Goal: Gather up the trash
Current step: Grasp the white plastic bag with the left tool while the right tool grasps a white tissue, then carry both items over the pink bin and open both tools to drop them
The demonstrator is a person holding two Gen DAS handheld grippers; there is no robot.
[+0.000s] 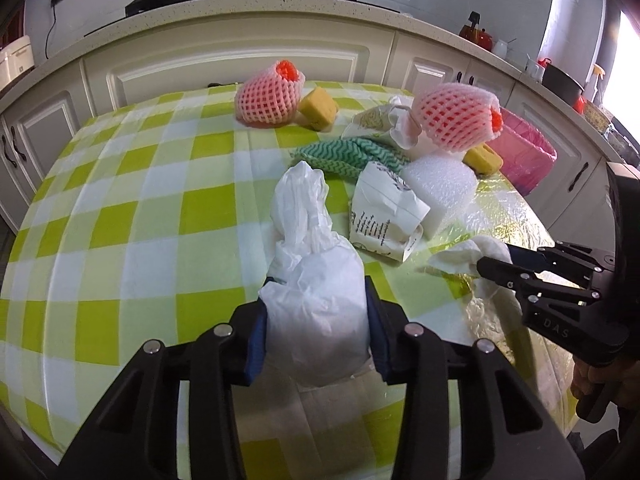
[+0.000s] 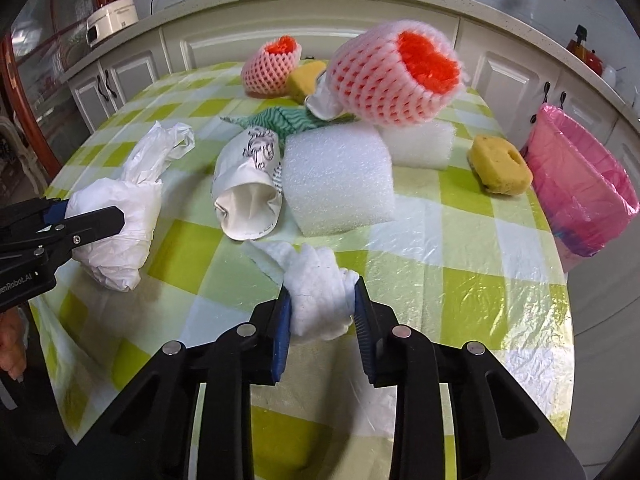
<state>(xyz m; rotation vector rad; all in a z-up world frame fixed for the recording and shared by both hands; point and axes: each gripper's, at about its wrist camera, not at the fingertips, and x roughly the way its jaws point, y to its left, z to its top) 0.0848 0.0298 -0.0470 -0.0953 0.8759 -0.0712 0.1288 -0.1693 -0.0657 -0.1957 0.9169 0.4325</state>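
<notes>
We have the left gripper (image 1: 316,320) clamped on the white plastic bag (image 1: 316,304), blue pads pressed into both sides of its bulging lower part; its loose top trails off toward 12 o'clock over the checked tablecloth (image 1: 132,216). Right gripper (image 2: 322,306) is pinched on the crumpled white tissue wad (image 2: 316,288), jaws narrow, wad squeezed between the pads.

Right wrist view: the bag sits at 9 o'clock, the crushed paper cup (image 2: 248,192) lies on its side at 11 o'clock touching the white foam block (image 2: 336,180). A pink-netted fruit (image 2: 394,76) rests on top of the second foam block (image 2: 424,144) at 12–1 o'clock. Yellow sponge (image 2: 500,168) at 2 o'clock, near the pink-lined bin (image 2: 584,192), which stands off the table edge at 3 o'clock. Second netted fruit (image 2: 270,66) with another sponge (image 2: 306,80) just beside it at 12 o'clock, far side. Green chevron cloth (image 2: 280,118) is behind the cup.
</notes>
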